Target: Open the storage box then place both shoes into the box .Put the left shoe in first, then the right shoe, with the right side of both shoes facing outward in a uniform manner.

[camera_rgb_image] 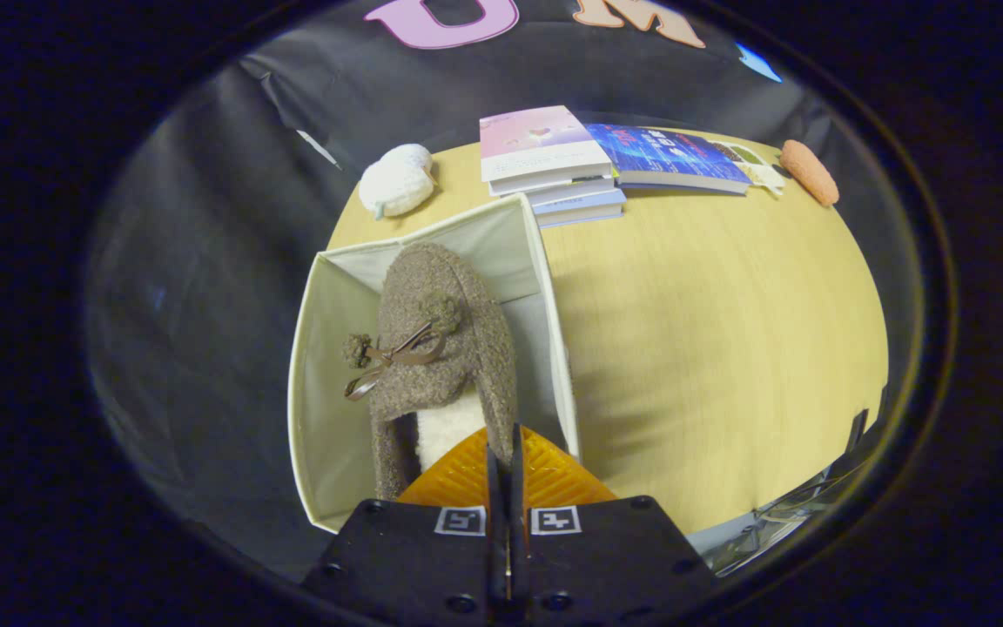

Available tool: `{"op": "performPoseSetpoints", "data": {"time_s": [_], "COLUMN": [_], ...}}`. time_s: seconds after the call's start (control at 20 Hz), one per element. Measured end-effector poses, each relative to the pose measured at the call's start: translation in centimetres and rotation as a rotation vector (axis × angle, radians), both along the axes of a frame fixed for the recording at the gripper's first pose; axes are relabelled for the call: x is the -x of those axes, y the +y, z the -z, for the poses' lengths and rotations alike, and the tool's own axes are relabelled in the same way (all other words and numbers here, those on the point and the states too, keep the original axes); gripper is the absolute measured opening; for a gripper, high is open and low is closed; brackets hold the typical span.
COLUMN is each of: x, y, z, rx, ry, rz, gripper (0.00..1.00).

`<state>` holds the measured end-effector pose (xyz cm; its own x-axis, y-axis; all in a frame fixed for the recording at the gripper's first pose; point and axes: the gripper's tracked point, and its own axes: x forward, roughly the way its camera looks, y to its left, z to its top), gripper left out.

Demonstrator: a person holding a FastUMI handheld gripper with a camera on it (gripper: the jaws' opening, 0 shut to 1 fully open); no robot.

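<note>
gripper [503, 453] pinched tight on shoe [440, 348] heel rim | shoe hung inside open box [319, 348] | likely light, soft, floppy; firmer rim judged the best hold

1. The two square coded markers [506, 520] on the gripper [506, 453], one on each finger base, carry black-and-white patterns and no words.
2. The blue book [671, 155], on the table far beyond the fingers, has cover print too small to read.
3. The pink book [541, 139] beside it, topping a stack, shows no legible title.
</note>
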<state>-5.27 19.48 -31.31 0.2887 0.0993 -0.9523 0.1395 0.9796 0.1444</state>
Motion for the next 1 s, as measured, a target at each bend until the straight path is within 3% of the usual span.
{"op": "performPoseSetpoints", "data": {"time_s": [0.1, 0.15, 0.2, 0.65, 1.0], "x": [0.0, -0.2, -0.4, -1.8, -4.4], "y": [0.6, 0.8, 0.5, 0.2, -2.1], "z": [0.3, 0.0, -0.2, -0.9, -3.4], "rx": [-0.001, -0.002, 0.009, -0.027, -0.064], "ry": [-0.004, -0.017, -0.028, -0.07, -0.207], "rz": [-0.009, -0.01, -0.006, 0.011, 0.066], "gripper": [0.05, 0.18, 0.2, 0.17, 0.17]}}
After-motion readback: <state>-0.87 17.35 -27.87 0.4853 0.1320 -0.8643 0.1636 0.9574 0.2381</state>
